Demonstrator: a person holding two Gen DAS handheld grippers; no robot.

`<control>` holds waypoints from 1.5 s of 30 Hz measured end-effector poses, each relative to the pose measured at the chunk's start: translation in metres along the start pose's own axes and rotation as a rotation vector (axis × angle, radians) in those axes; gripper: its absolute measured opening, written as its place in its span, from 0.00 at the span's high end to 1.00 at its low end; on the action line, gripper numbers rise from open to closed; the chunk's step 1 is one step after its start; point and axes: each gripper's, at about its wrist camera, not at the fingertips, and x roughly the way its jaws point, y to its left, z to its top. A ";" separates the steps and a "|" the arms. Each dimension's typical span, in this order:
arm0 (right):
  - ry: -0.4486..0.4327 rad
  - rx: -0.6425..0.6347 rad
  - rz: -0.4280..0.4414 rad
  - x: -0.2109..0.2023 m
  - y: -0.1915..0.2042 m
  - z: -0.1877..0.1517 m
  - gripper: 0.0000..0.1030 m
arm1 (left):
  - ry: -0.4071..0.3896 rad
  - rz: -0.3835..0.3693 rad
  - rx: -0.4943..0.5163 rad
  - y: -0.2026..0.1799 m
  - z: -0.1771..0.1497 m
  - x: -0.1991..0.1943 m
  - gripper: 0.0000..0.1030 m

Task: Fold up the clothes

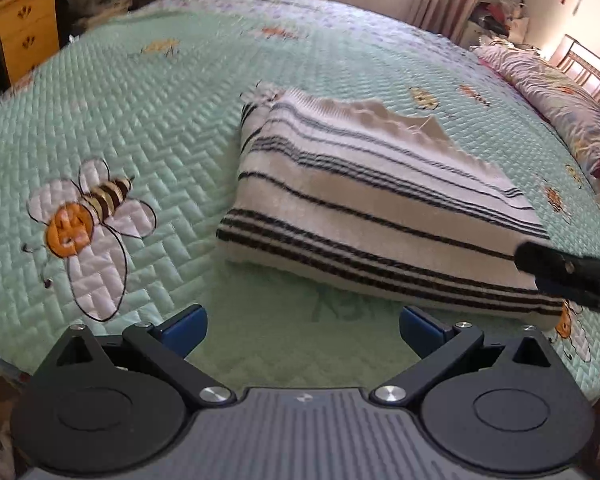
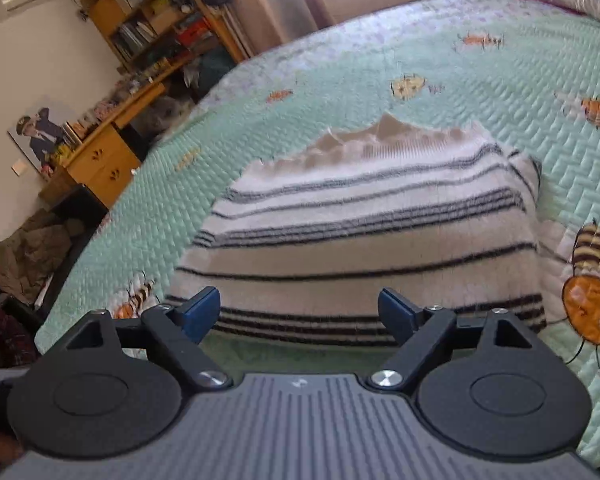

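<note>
Two grippers are held above a green quilted bedspread (image 1: 148,92), each with its blue fingers spread wide and nothing gripped between them. One folded striped sweater (image 1: 364,200) is laid flat on the bedspread, ahead of the left gripper (image 1: 300,330) and to its right. From the right gripper (image 2: 300,314) the sweater is seen just beyond the fingertips, untouched.

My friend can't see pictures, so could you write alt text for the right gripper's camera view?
A folded white sweater with dark stripes lies on a mint-green quilted bedspread embroidered with bees. The right gripper hovers at its near edge, blue-tipped jaws open and empty. A cluttered wooden desk stands by the wall at left.
</note>
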 end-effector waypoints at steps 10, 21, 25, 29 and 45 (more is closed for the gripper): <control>0.009 0.038 0.007 0.025 0.003 -0.010 0.16 | 0.075 -0.043 -0.051 0.024 0.010 0.051 0.01; 0.037 -0.003 0.019 0.039 0.017 -0.007 0.16 | 0.082 -0.064 -0.080 0.036 0.016 0.063 0.01; 0.042 -0.004 0.016 0.038 0.018 -0.009 0.16 | 0.081 -0.070 -0.080 0.037 0.017 0.063 0.01; 0.050 -0.005 0.013 0.038 0.017 -0.011 0.16 | 0.081 -0.076 -0.078 0.037 0.016 0.062 0.01; -0.026 -0.272 -0.069 0.033 0.061 0.017 0.16 | 0.045 -0.380 -0.376 0.083 0.014 0.077 0.01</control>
